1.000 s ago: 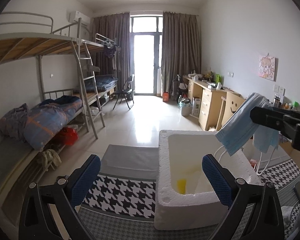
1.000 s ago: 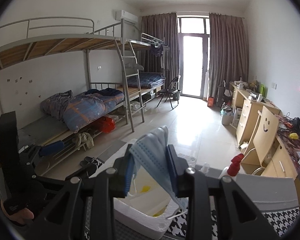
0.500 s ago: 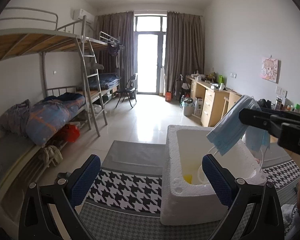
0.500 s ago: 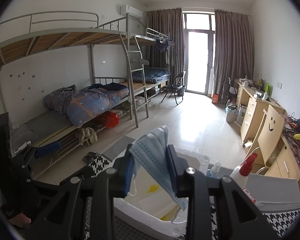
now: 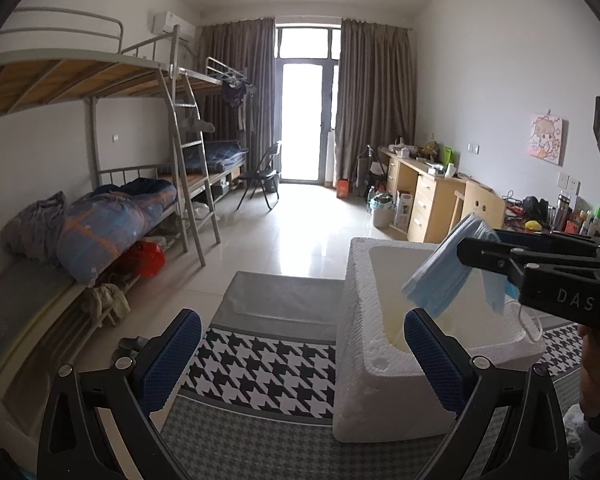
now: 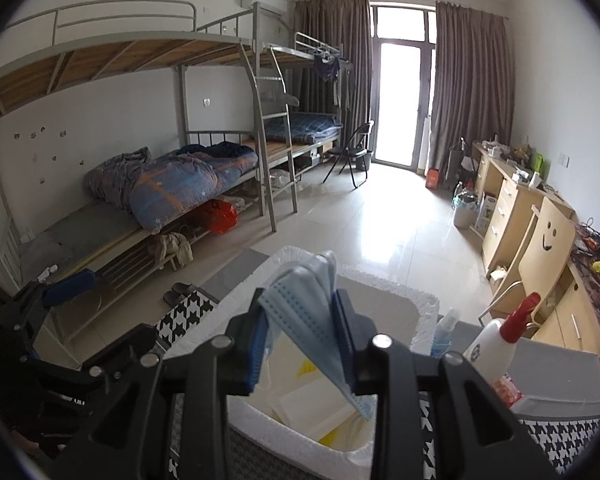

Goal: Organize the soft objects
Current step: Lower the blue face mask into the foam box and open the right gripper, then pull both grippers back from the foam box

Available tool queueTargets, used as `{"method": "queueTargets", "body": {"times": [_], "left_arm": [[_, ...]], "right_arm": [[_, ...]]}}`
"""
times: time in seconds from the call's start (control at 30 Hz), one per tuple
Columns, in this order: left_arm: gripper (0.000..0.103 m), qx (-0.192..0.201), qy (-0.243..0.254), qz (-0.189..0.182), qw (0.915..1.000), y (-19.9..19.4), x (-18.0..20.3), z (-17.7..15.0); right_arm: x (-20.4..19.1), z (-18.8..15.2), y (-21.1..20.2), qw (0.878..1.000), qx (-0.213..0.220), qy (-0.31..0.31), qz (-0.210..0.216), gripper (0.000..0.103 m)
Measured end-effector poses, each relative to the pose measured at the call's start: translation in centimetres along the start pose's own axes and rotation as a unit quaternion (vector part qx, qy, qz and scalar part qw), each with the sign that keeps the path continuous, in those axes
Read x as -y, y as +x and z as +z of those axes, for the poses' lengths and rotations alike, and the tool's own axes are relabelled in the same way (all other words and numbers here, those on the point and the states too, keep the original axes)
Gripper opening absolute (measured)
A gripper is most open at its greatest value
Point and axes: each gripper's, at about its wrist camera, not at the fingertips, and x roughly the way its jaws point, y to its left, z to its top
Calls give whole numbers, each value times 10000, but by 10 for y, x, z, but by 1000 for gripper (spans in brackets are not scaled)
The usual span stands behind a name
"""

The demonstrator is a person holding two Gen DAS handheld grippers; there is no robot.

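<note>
- Blue face masks [image 6: 308, 312]: a small bunch of pleated disposable ones, hanging between the pads of the right gripper [image 6: 302, 340], directly above the open white foam box [image 5: 364, 344]. White ear loops dangle from the lower edge toward the box interior.
- Right gripper: jaws are opening at this moment, with the masks between them; the pads seem barely to press on the cloth.
- Left gripper [image 5: 300, 360]: jaws spread wide, nothing between them, held near the box's left wall over the houndstooth cloth [image 5: 268, 364] on the surface.
- Foam box: sits on the right part of the surface; pale flat items and something yellow lie inside, too unclear to name. Rim is crumbly-looking and easily dented, I would judge.
- Spray bottles [image 6: 496, 344]: one white with a red trigger and one small clear one beside it, just right of the box.
- Handling note, masks: very light, limp, not fragile; likely to fall slowly and drift, and the loops could snag on a gripper pad or the box rim. The best hold is across the pleated middle of the bunch, all layers together, never by a loop.
- Stage, as judged: release over the box, drop not yet completed.
- Background: bunk beds [image 5: 100, 208] far left, desks [image 5: 428, 196] far right.
</note>
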Motion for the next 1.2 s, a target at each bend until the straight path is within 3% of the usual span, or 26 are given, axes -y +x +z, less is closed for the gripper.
{"method": "queueTargets", "body": {"times": [0.13, 0.23, 0.6, 0.83, 0.93, 1.2], "left_arm": [[102, -9, -6, 18, 10000, 1, -4, -1], [102, -9, -14, 20, 10000, 1, -5, -1], [102, 35, 3, -34, 10000, -5, 2, -2], [102, 92, 53, -42, 9999, -12, 8, -2], [102, 107, 79, -60, 9999, -15, 10, -1], [102, 178, 149, -126, 9997, -27, 17, -1]], "right_arm": [[3, -1, 6, 9999, -114, 86, 48, 61], [4, -1, 6, 9998, -130, 124, -1, 69], [3, -5, -4, 9999, -83, 81, -89, 72], [3, -7, -20, 9997, 140, 24, -205, 90], [0, -10, -28, 9994, 254, -55, -221, 94], [-2, -14, -37, 9991, 327, -75, -240, 94]]}}
